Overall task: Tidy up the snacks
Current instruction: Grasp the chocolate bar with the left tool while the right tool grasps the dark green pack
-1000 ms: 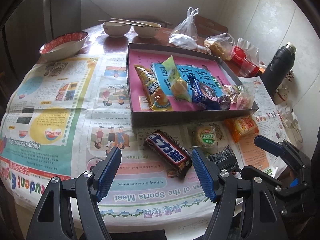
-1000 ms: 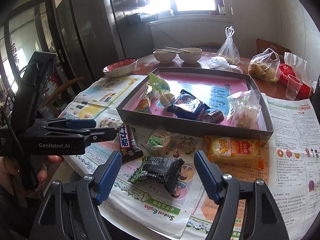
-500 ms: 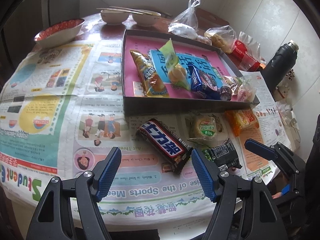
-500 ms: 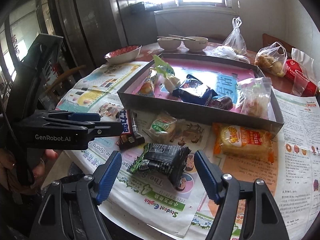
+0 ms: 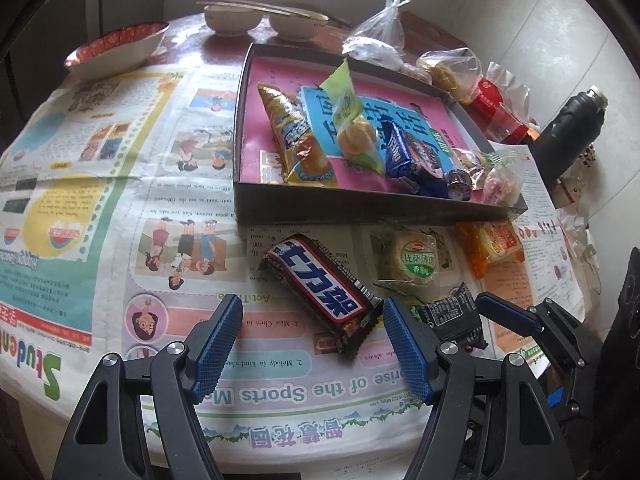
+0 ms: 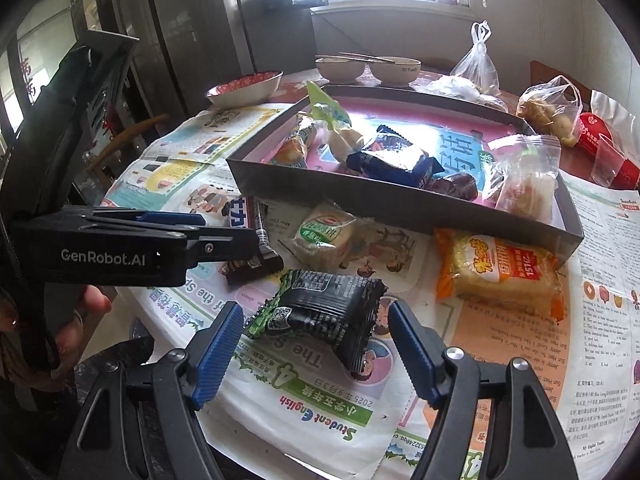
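We see the worktop point(image 5: 208, 44) spread with newspaper point(image 5: 100, 184), and ahead of both hand-held grippers sits the big shallow box point(image 5: 360, 208) with a pink lining. Inside it lie a gold snack packet point(image 5: 298, 140) at the left, a green-topped clear bag point(image 5: 352, 120) propped beside it, a blue wrapped biscuit pack point(image 5: 412, 156) and, toward the right end, a clear bag of pale sweets point(image 6: 524, 184).

Outside the box, on the paper just in front of its near wall, four snacks lie loose — an orange bread packet point(image 6: 500, 276), a dark chocolate bar point(image 5: 324, 284), a black wrapped cake point(image 6: 324, 312) and a small round green-labelled pastry point(image 6: 324, 234).

The left hand-held gripper point(image 5: 312, 340) hangs with its blue pads apart; the near end of the chocolate bar lies between them, untouched. The right hand-held gripper point(image 6: 316, 344) is likewise spread wide, with the black wrapped cake just ahead between its pads — nothing is clamped.
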`<state>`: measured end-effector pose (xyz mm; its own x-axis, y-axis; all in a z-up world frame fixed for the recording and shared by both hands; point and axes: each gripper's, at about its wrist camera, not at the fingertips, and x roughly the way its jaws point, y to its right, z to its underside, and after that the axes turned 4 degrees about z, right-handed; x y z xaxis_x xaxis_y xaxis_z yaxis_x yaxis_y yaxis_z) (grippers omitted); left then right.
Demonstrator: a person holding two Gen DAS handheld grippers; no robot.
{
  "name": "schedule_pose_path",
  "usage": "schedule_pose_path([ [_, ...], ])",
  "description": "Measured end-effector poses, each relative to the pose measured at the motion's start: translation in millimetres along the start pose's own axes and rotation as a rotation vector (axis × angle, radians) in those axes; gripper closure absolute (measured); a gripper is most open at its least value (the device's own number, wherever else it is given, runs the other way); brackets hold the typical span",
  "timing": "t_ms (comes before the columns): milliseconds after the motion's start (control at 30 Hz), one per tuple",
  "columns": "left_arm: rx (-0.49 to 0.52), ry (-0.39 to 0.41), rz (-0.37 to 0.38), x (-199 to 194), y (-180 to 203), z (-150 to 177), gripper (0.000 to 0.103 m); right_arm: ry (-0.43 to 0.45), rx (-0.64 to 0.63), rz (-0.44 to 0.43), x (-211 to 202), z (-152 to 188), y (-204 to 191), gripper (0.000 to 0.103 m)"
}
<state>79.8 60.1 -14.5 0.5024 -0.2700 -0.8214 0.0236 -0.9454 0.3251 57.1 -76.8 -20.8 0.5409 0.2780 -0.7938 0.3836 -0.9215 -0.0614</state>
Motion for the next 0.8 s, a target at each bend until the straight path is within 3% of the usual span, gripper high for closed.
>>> schedule_pose_path([
  [367,-0.05,0.026,0.008,4.4,-3.9,-8.9,0.029,0.002,-0.009,0.013,3.0,0.3,-1.2,0.029],
  [800,-0.013,0.064,-0.069,13.5,6.1,-13.7,0.029,0.014,-0.027,0.043,12.7,0.6,-5.1,0.029],
])
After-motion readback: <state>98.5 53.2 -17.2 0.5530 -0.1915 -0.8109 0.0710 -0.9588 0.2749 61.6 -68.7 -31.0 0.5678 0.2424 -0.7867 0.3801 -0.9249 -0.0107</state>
